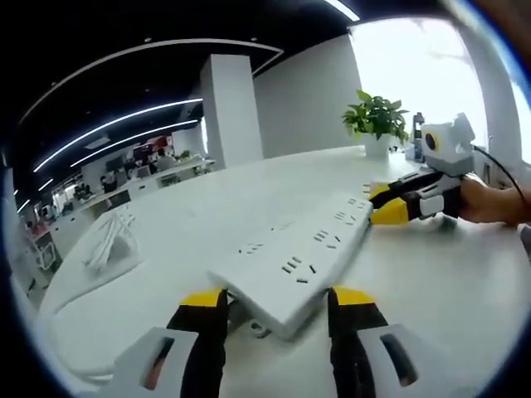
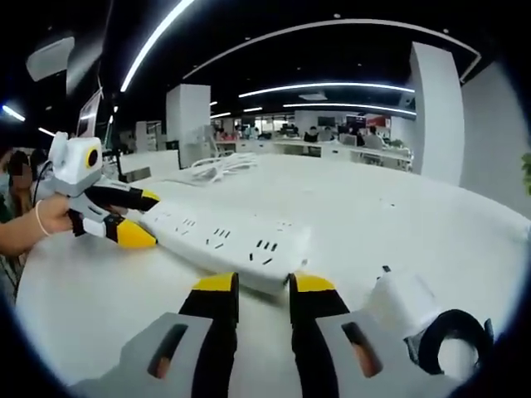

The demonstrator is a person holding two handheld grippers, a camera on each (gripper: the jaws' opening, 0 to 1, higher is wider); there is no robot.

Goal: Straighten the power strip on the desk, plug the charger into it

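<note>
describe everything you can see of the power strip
The power strip is a long white plastic bar with rows of dark socket slots on top, all empty. It lies flat on the white desk. The left gripper straddles one end and the right gripper the other.

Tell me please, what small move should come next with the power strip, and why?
Probably both grippers should turn the long white plastic power strip a little until it lies square on the white desk. The left gripper sits at one end and the right gripper at the other, jaws straddling it, and it lies slanted. The white charger waits beside the right gripper.
</note>
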